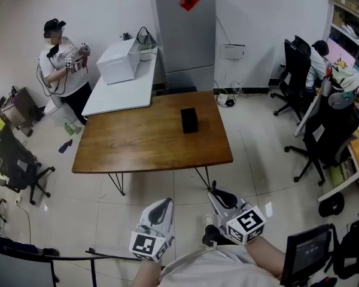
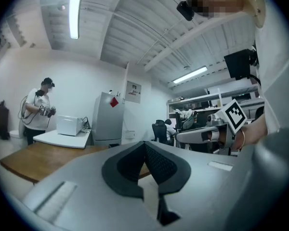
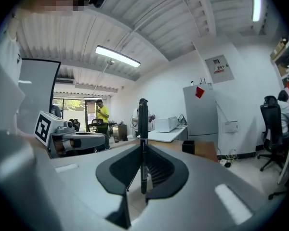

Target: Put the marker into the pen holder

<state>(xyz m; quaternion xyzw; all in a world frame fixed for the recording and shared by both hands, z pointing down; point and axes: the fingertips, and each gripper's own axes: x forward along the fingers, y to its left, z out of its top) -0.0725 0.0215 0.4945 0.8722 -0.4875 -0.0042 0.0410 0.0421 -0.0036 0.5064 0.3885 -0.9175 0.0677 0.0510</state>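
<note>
The black pen holder (image 1: 189, 119) stands on the brown wooden table (image 1: 137, 142), right of its middle; it also shows in the right gripper view as a small dark box (image 3: 188, 147). My right gripper (image 3: 143, 146) is shut on a black marker (image 3: 142, 124), which stands upright between the pads. Both grippers hang low in the head view, well short of the table's near edge: the left gripper (image 1: 164, 205) and the right gripper (image 1: 218, 193). The left gripper (image 2: 144, 143) is shut with nothing between its pads. I cannot make out the marker in the head view.
A white table with a white box (image 1: 119, 61) adjoins the wooden table's far left, beside a grey fridge (image 1: 185, 28). A person (image 1: 63, 58) stands at the back left. Office chairs (image 1: 329, 130) and a seated person (image 1: 317, 58) fill the right side; another chair (image 1: 15, 160) is left.
</note>
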